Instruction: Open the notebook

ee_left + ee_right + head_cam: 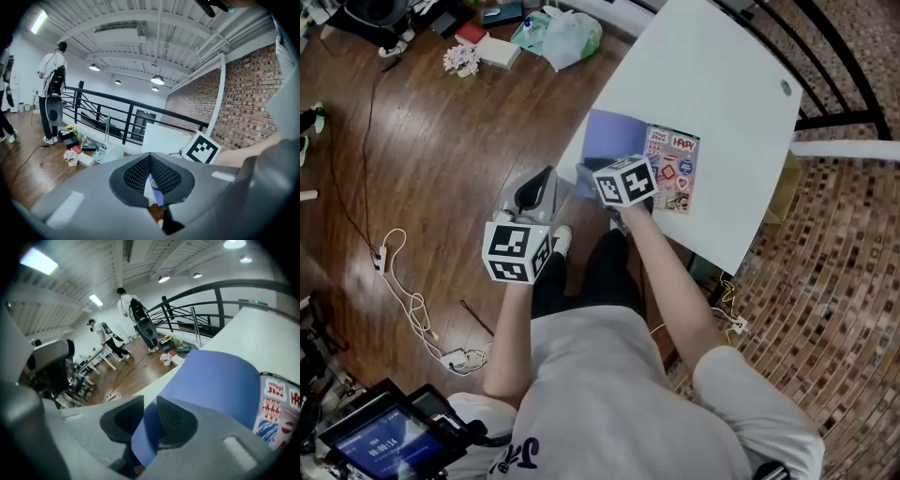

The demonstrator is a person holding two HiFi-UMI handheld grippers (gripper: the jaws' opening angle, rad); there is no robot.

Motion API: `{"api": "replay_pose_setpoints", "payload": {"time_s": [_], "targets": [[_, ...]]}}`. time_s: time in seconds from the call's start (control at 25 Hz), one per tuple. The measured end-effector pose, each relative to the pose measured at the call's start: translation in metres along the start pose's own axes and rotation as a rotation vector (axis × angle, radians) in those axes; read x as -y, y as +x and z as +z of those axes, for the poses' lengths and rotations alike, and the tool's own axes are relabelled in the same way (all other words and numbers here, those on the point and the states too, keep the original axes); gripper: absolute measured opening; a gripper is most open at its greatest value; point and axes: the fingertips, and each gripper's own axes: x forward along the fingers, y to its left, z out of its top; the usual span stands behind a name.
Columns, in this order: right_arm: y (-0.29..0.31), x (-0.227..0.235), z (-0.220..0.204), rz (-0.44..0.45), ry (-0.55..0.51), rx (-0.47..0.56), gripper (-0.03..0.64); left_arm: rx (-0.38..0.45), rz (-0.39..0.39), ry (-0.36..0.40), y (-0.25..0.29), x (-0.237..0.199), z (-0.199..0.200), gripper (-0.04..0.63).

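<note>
So the notebook (673,169) sits right at the near edge of the white bench (722,84), directly ahead of the right tool (146,401). Its blue cover (220,380) curls up in an arch, and the sticker page (276,413) shows off to that tool's right. The right tool's jaws are apart, with the free edge of the cover running up between them. It looks to be touching one pad, but I don't see it properly pinched. The left tool (150,159) has its jaws together on nothing. It hangs beside the right one, off the bench edge and out over the wooden floor (412,141).

Handling-wise, my guess is that the cover is thin, light and floppy. It bends rather than swings stiffly, so a grab mid-sheet would probably just crease it. I'd take it by the free edge, about where the right tool has it now, and go gently so nothing tears at the spine. The whole book looks light enough to slide on that smooth top, so pressing the closed left tool on the sticker page might help.

For room, there's loads of bare bench beyond the right tool and off to its right. The only tight bit is the bench edge right under both tools.
</note>
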Motion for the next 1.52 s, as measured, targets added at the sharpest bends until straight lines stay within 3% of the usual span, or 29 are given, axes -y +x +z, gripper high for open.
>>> {"api": "replay_pose_setpoints", "payload": {"time_s": [0.08, 0.16, 0.36, 0.52, 0.64, 0.76, 1.0, 1.16, 1.32, 1.4, 1.52], "targets": [[0.005, 0.003, -0.005, -0.057, -0.053, -0.044, 0.057, 0.003, 0.0, -0.001, -0.003, -0.001, 0.0, 0.017], [0.007, 0.005, -0.007, -0.11, -0.081, -0.067, -0.003, 0.005, 0.003, -0.003, -0.009, -0.004, 0.0, 0.017], [0.007, 0.0, 0.001, -0.206, -0.158, -0.075, -0.009, 0.015, -0.01, -0.003, -0.026, -0.005, 0.005, 0.017], [0.007, 0.008, 0.001, -0.281, -0.15, -0.073, -0.011, 0.038, -0.047, 0.014, -0.033, 0.003, 0.01, 0.017], [-0.028, -0.011, 0.022, -0.31, -0.17, 0.064, -0.011, 0.071, -0.092, 0.042, -0.041, 0.016, 0.026, 0.017], [-0.091, -0.035, 0.038, -0.351, -0.099, 0.253, -0.011, 0.097, -0.155, 0.074, -0.042, 0.033, 0.044, 0.017], [-0.215, -0.106, 0.019, -0.451, 0.003, 0.568, -0.011, 0.156, -0.285, 0.16, -0.07, 0.101, 0.075, 0.017], [-0.292, -0.137, -0.011, -0.534, -0.012, 0.755, -0.011, 0.203, -0.357, 0.243, -0.09, 0.174, 0.08, 0.017], [-0.347, -0.17, -0.055, -0.719, -0.192, 0.776, -0.009, 0.264, -0.354, 0.341, -0.134, 0.227, 0.072, 0.017], [-0.371, -0.195, -0.09, -0.723, -0.192, 0.817, -0.009, 0.273, -0.335, 0.346, -0.165, 0.251, 0.051, 0.017], [-0.406, -0.219, -0.16, -0.694, -0.102, 0.871, -0.009, 0.258, -0.313, 0.342, -0.212, 0.296, 0.005, 0.017]]}}
